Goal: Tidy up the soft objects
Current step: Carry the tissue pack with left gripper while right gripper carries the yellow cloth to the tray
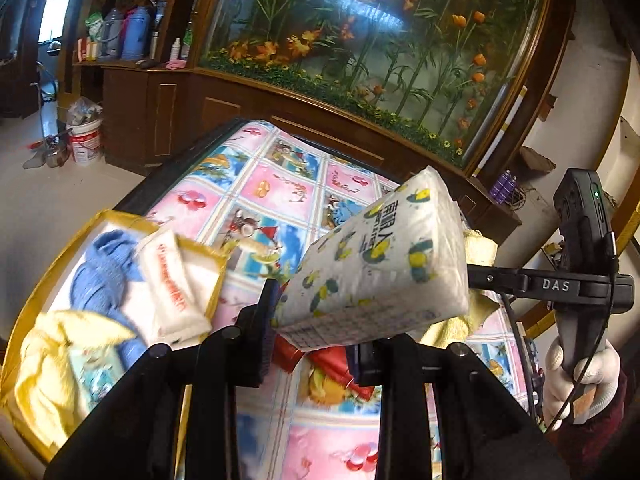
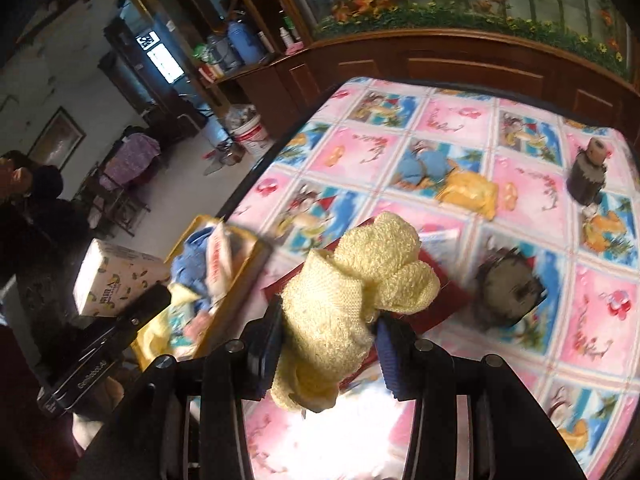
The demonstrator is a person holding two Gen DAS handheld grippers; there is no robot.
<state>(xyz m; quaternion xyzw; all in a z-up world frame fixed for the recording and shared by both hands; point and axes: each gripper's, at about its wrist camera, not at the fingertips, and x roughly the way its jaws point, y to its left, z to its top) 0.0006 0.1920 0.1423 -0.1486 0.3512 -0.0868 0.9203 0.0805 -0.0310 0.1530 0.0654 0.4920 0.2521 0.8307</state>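
My left gripper (image 1: 316, 320) is shut on a white tissue pack with yellow lemon prints (image 1: 376, 264), held tilted above the table; the same pack (image 2: 116, 280) shows at the left of the right wrist view. My right gripper (image 2: 328, 336) is shut on a pale yellow knitted cloth (image 2: 352, 280), lifted over a red packet (image 2: 444, 300). A yellow-rimmed tray (image 1: 120, 220) at the left holds a blue knit (image 1: 100, 276), a small white tissue packet with red print (image 1: 168, 284) and a yellow cloth (image 1: 60, 356). The tray (image 2: 248, 256) lies left of my right gripper.
The table wears a pink and blue cartoon cloth (image 2: 520, 152). A blue and yellow knit bundle (image 2: 452, 176), a dark cylinder (image 2: 588, 176) and a dark round object (image 2: 508, 288) lie on it. A wooden cabinet (image 1: 168, 112) with an aquarium stands behind. A white bucket (image 1: 86, 140) sits on the floor.
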